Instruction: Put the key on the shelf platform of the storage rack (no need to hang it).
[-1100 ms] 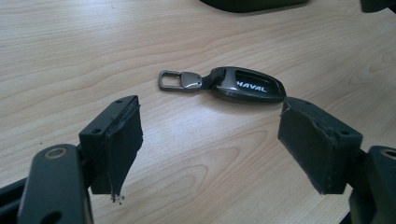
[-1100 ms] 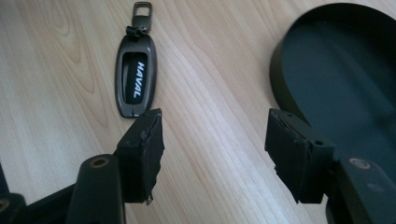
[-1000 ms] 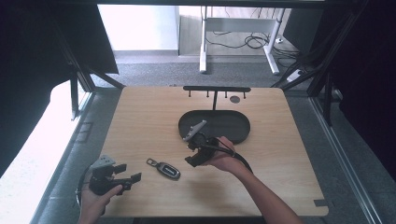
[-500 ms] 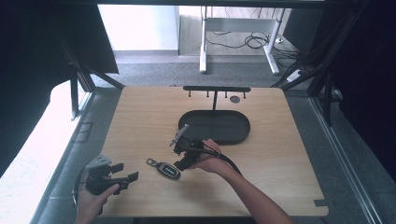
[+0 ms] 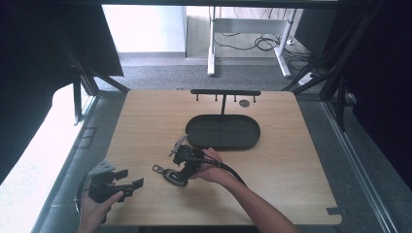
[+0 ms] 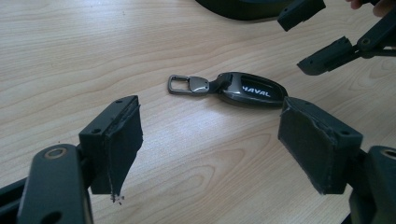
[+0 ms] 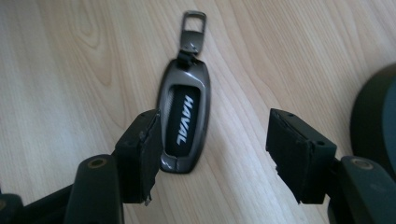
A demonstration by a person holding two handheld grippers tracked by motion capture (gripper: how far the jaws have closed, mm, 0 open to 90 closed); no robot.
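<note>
A dark grey key fob [image 5: 170, 174] marked HAVAL, with a metal loop at one end, lies flat on the wooden table [image 5: 291, 160]. My right gripper [image 5: 182, 168] hovers just over it, pointing down. In the right gripper view the fob [image 7: 184, 116] lies partly between the jaws, close against the left pad [image 7: 140, 154]; my right gripper [image 7: 210, 149] is open and the pads do not press on it. My left gripper [image 5: 130, 178] rests at the table's front left, open and holding nothing. In the left gripper view the fob [image 6: 247, 88] lies beyond my left gripper [image 6: 205, 144], with the right gripper [image 6: 317, 39] above it.
A black oval tray [image 5: 222, 144] sits mid-table just behind the right hand. Behind it stands a black rack with hooks [image 5: 225, 92], and a small round disc [image 5: 244, 103] lies beside it. The tray's edge [image 7: 373, 121] is at the right in the right gripper view.
My right gripper has moved from the tray's front edge leftward and down to just above the key fob. The left gripper has stayed in place.
</note>
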